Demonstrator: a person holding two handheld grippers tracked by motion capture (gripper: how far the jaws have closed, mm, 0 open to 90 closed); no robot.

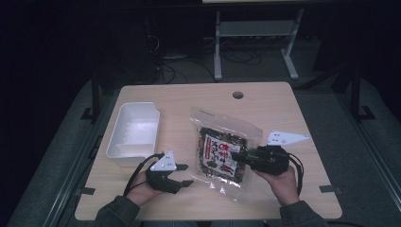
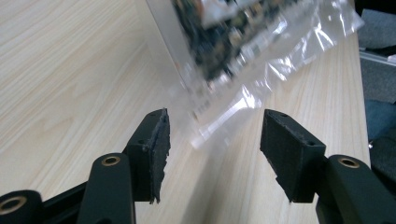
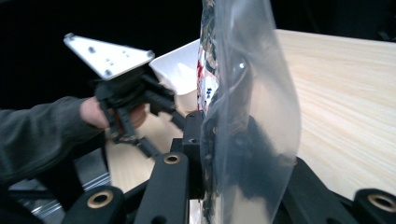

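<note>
One white tray (image 1: 134, 130) sits beside the clear snack bag (image 1: 223, 151).

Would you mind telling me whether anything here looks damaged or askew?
The inner pad of the left gripper looks ragged and frayed along its edge. Otherwise the snack bag is clamped in the right gripper, unspilled, and the white tray sits upright.

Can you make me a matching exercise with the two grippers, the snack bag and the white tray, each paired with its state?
Things:
1. left gripper
2. right gripper
3. snack bag
4. white tray

States:
A. empty, at the table's left side
B. fingers open, near the bag's corner
C. clamped at its right edge
D. fingers shut on plastic

Pairs: 1-B, 2-D, 3-C, 4-A
</note>
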